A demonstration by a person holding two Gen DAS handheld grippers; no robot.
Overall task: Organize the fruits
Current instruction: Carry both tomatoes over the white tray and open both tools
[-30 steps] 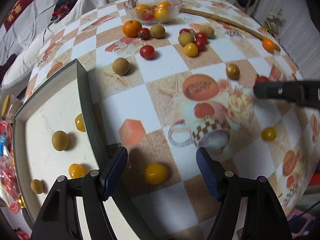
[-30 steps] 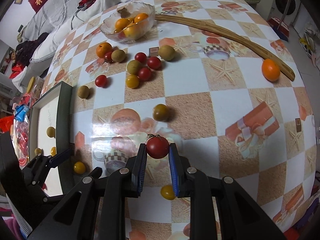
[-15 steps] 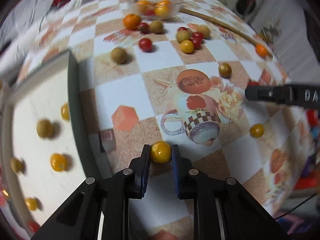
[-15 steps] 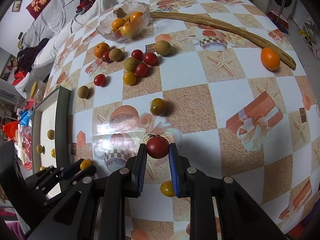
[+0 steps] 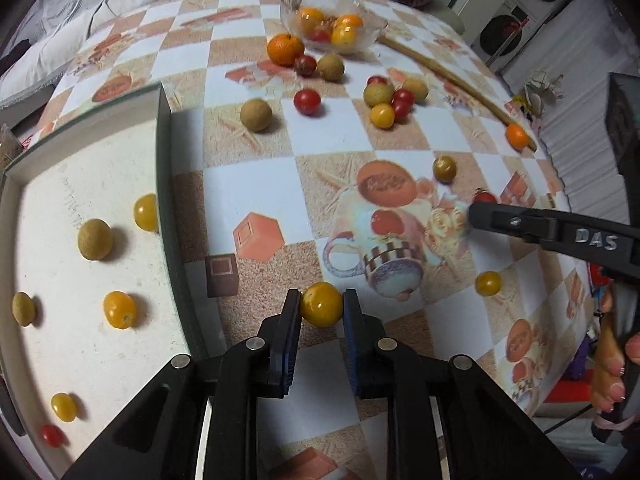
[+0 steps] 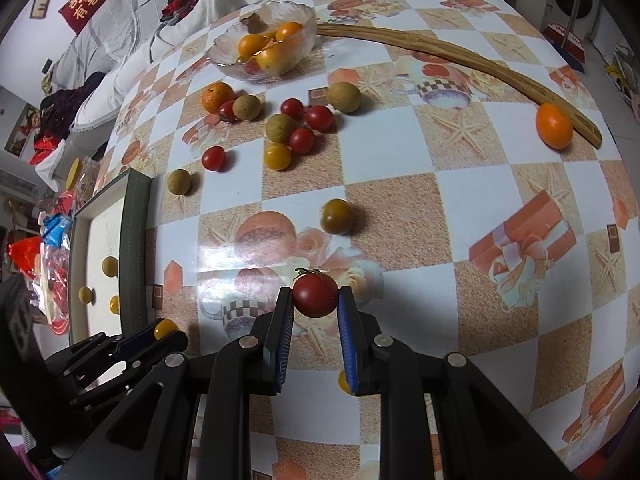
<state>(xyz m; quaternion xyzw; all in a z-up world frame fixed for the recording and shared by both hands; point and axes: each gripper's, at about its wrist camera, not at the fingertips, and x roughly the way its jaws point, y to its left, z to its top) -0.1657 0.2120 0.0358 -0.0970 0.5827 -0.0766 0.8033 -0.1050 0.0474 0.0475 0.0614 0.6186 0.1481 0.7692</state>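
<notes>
Tray wall [image 5: 163, 184] — beside bare tablecloth [image 5: 256, 184]

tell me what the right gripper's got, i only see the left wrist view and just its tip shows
Observer: The right gripper is shut on a red tomato, its green stem on top.
Operator: anything under it
Observer: A small yellow fruit lies on the tablecloth, partly hidden behind the right finger.
Operator: the stick by the bowl, how far does it run
Observer: The wooden stick curves from the glass bowl to an orange that touches its far end.
</notes>
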